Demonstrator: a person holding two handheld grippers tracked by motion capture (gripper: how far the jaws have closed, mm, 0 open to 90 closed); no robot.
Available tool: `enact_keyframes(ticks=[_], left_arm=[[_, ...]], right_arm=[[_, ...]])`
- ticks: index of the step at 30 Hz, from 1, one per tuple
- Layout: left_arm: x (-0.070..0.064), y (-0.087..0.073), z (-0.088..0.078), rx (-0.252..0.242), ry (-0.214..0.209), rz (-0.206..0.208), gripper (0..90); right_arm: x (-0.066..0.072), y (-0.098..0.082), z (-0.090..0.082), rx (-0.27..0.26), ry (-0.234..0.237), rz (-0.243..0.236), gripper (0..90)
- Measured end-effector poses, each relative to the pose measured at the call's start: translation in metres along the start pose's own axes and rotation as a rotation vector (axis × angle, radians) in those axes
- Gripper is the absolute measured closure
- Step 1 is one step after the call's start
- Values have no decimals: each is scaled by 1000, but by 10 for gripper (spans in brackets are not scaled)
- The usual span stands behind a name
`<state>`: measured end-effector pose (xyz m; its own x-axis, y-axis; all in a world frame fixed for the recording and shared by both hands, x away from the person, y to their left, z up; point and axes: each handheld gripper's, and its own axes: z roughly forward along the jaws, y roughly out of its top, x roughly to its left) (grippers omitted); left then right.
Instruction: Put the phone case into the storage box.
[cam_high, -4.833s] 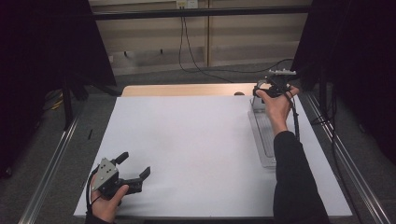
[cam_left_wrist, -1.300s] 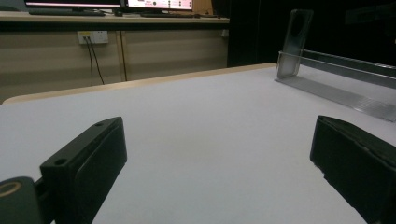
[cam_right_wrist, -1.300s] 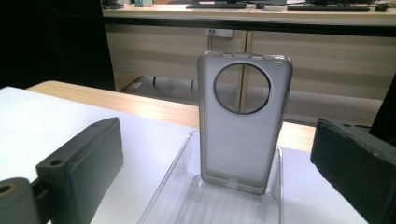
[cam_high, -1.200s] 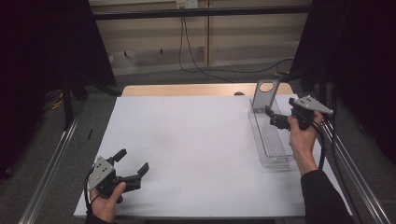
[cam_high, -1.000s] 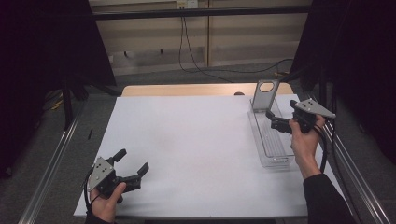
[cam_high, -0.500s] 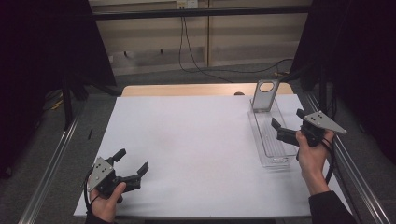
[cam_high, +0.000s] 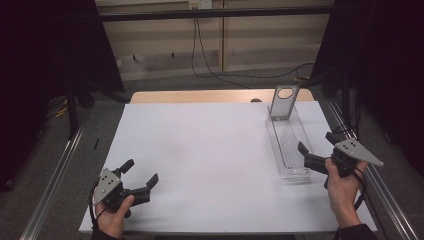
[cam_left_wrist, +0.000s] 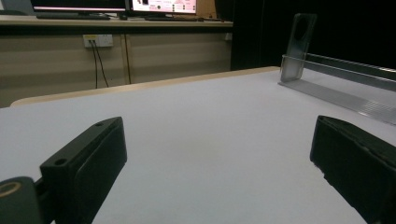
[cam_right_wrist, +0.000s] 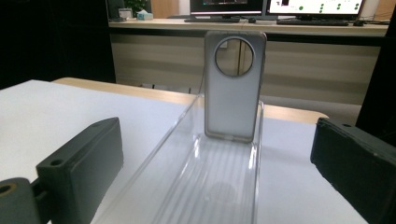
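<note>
High view first: the right gripper (cam_high: 314, 153) hovers at the near end of the tray (cam_high: 276, 145), fingers spread wide and clasping nothing, with the hand (cam_high: 342, 186) gripping it from below. The tray is clear plastic, long and narrow, lying along the right side of the white desk (cam_high: 210, 150), and at its far end a case (cam_high: 284, 101) stands upright (grey, with a round hole near its top). Down in the near left corner, the left gripper (cam_high: 141, 176) sits low over the desk, well apart from the tray, fingers splayed open too and nothing between them. Over to the right gripper view: the two black fingers (cam_right_wrist: 81, 161) frame the tray (cam_right_wrist: 219, 186), which runs straight away from the camera with a ribbed floor, and the case (cam_right_wrist: 232, 88) stands at its far end, its foot inside the tray between the two clear walls. Neither finger is touching the tray walls that I can make out. Left gripper view now: fingers (cam_left_wrist: 86, 161) wide over bare white desk (cam_left_wrist: 201, 140), while the tray (cam_left_wrist: 345, 88) and the upright case (cam_left_wrist: 299, 39) show far off to the right.
</note>
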<state>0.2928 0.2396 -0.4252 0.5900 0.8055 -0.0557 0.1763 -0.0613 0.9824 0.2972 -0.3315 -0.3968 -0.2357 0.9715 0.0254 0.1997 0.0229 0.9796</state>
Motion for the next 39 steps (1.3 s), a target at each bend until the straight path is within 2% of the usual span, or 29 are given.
enact_keyframes(ticks=[7, 8, 12, 18, 20, 21, 24, 29, 32, 36, 38, 39], left_arm=[[0, 0, -1, -3, 3, 11, 37], [-1, 0, -1, -6, 4, 2, 37], [0, 0, -1, -5, 8, 1, 37], [-2, 0, -1, -4, 1, 4, 37], [-2, 0, -1, -2, 3, 9, 37], [-2, 0, -1, -3, 3, -1, 37], [-3, 0, -3, 6, 5, 15, 37], [-2, -1, -4, 2, 14, 4, 36], [-2, -2, -5, 3, 16, 8, 32], [-2, -2, -5, 19, 14, 17, 32], [-3, -3, -3, 18, 20, 6, 32], [-3, -3, -3, 23, 19, 16, 32]], right_arm=[[0, -12, -15, -10, -10, 14, 14], [0, -13, -17, -13, -13, 13, 13], [4, -20, -24, -18, -4, 22, 12], [8, -29, -33, -15, 5, 11, 12], [9, -31, -35, -19, 2, 19, 12], [8, -32, -36, -18, -3, 24, 12], [8, -37, -40, -14, -13, 51, 12], [7, -40, -52, -27, -21, 47, 12], [9, -44, -57, -16, -20, 44, 11], [12, -48, -59, -9, -12, 32, 11], [10, -49, -57, -1, -8, 36, 11], [10, -50, -56, 6, -9, 37, 11]])
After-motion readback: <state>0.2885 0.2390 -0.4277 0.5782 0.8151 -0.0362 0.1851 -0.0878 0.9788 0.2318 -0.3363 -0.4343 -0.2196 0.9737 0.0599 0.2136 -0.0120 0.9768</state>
